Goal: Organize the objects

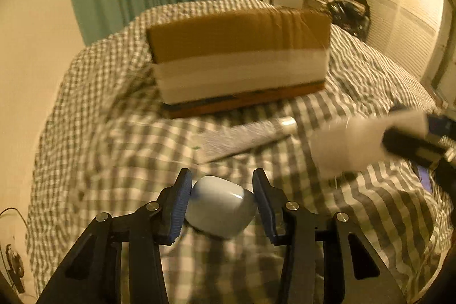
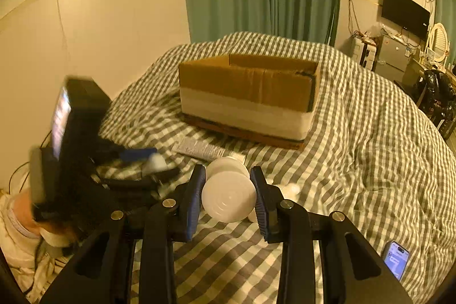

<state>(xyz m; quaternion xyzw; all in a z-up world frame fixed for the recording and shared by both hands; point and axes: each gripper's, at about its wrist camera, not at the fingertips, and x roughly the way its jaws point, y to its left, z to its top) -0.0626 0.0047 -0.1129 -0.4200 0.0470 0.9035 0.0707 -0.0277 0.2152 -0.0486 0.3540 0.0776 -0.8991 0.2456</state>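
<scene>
tube [image 1: 248, 137] lies btwn grippers & box [image 1: 239, 59]; box top open.

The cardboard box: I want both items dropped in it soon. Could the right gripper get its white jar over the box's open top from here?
Probably yes. The right gripper is shut on the white jar, the cardboard box stands open-topped ahead, and only a flat tube lies between.

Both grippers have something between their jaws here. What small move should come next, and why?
Probably carry the white jar, gripped by the right gripper, over the open cardboard box and release it. The left gripper seems shut on the white case, so it can follow. The tube lies on the bedspread.
</scene>
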